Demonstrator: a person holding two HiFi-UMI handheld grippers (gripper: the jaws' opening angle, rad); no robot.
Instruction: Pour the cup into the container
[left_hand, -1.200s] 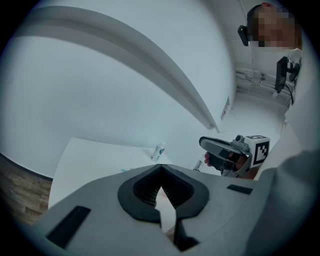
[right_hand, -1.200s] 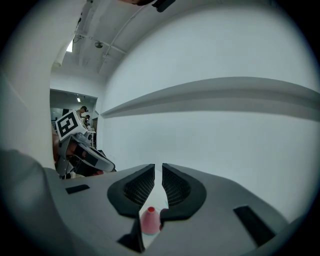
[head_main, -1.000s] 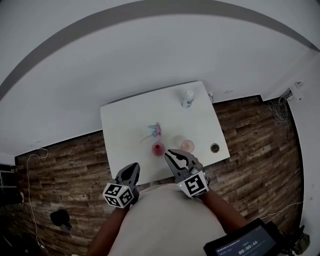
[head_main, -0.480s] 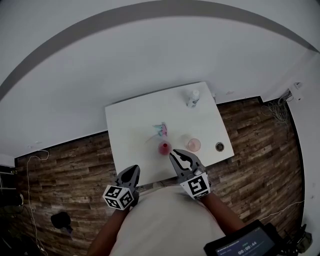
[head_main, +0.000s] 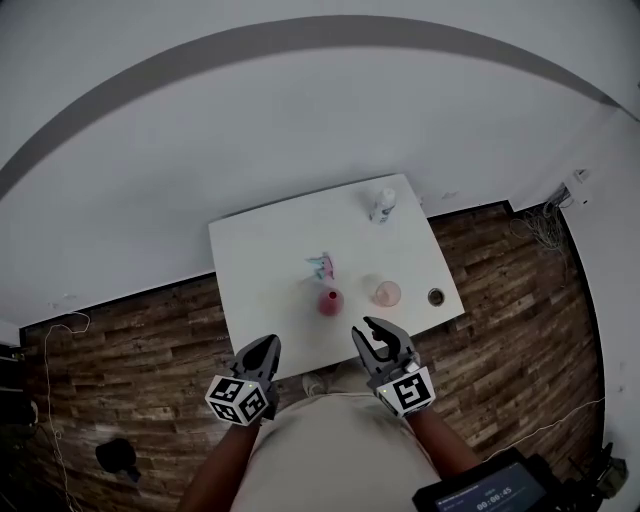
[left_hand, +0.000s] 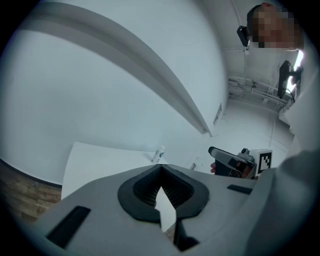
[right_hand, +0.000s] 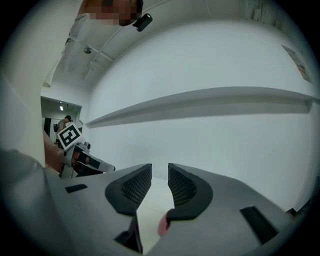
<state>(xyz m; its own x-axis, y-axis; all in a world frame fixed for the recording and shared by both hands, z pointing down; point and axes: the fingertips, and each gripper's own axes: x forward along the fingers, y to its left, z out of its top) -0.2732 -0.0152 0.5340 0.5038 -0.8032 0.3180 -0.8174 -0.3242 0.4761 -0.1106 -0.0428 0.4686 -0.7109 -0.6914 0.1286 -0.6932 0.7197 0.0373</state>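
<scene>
Left gripper (head_main: 268, 346): jaws together, empty. Red cup (head_main: 330, 301): upright on white table (head_main: 260, 260), unheld. Right gripper (head_main: 367, 328): jaws just opening, gap narrow, nothing between. Pale pink container (head_main: 386, 293): near cup. Risk: gap too narrow, jaws topple cup.

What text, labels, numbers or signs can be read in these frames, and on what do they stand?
"00:00:45", small and only just legible, on the dark screen at the head view's bottom edge.
White bottle: its label is too small to read.
Marker cubes on the left gripper and the right gripper (its jaws have just been opening, nothing between them): black-and-white square patterns, no letters.
</scene>
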